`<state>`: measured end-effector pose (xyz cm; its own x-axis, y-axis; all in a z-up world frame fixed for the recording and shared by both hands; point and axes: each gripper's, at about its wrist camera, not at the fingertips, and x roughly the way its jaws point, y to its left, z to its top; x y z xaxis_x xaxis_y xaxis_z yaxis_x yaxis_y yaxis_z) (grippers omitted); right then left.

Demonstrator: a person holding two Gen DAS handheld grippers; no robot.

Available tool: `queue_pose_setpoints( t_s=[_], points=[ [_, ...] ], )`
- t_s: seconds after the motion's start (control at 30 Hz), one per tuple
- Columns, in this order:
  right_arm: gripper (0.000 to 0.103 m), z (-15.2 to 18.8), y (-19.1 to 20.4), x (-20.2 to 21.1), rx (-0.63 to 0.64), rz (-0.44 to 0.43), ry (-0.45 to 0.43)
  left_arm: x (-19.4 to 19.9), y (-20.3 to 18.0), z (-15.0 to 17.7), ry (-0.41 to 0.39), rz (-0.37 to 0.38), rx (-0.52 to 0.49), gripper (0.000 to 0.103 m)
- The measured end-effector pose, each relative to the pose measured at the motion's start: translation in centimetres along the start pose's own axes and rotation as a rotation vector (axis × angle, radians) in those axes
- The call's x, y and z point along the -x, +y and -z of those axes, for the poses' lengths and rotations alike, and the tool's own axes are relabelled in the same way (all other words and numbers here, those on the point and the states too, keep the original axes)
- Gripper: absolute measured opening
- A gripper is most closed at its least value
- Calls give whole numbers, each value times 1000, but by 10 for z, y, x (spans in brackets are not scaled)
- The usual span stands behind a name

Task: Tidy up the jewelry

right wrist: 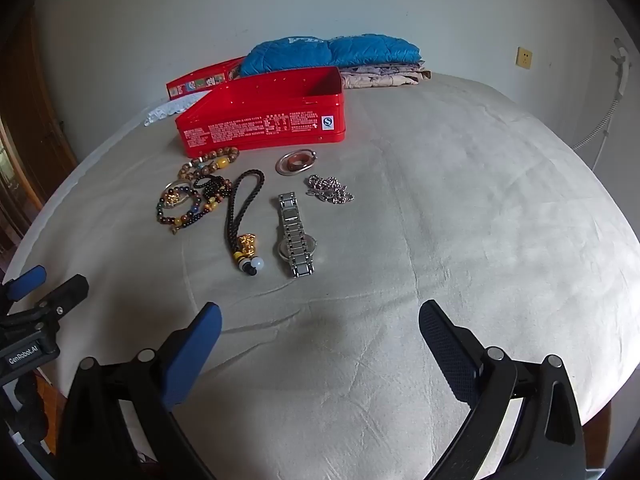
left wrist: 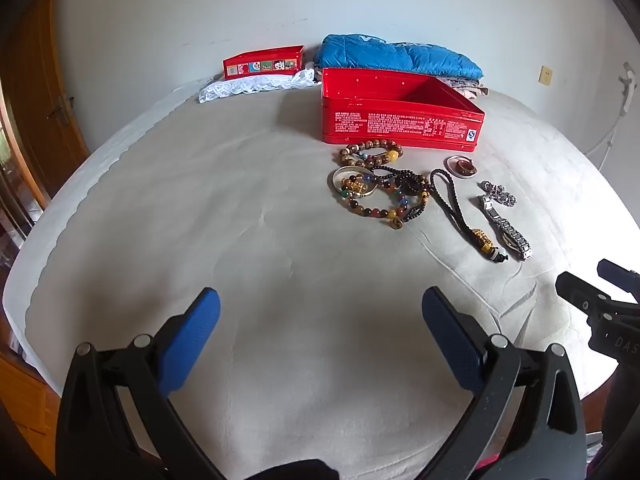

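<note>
Both my fingers, left (left wrist: 320, 308) and right (right wrist: 320, 320): wide, empty, above bed (right wrist: 460, 208) | watch (right wrist: 296, 236); beads (right wrist: 188, 200) | beyond: open red tin (right wrist: 264, 120)

Bed (right wrist: 460, 200): red tin (right wrist: 264, 120), bead bracelets (right wrist: 188, 200), watch (right wrist: 296, 240), folded quilt (right wrist: 332, 54).

Red tin (left wrist: 400, 120): floor of the interior hidden behind its near wall; white print on that wall too small to read.
Smaller red box (right wrist: 200, 80): behind the red tin, largely hidden by it.
Folded patterned cloth (left wrist: 466, 86): behind the red tin, mostly covered by the blue quilt (left wrist: 396, 56).
Beaded bracelets (left wrist: 376, 188): in front of the red tin, overlapped; separate strands cannot be counted.
Right tool (left wrist: 600, 292): cut off by the frame edge.
</note>
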<state>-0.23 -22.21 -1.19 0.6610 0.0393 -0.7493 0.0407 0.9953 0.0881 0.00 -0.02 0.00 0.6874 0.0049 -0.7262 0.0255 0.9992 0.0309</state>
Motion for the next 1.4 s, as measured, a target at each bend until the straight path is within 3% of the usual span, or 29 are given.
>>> queue_pose_setpoints(
  t_s=[1.4],
  points=[
    [99,0,1,-3,0,-2,-1,0,0,0,-1,1,-1,100]
  ],
)
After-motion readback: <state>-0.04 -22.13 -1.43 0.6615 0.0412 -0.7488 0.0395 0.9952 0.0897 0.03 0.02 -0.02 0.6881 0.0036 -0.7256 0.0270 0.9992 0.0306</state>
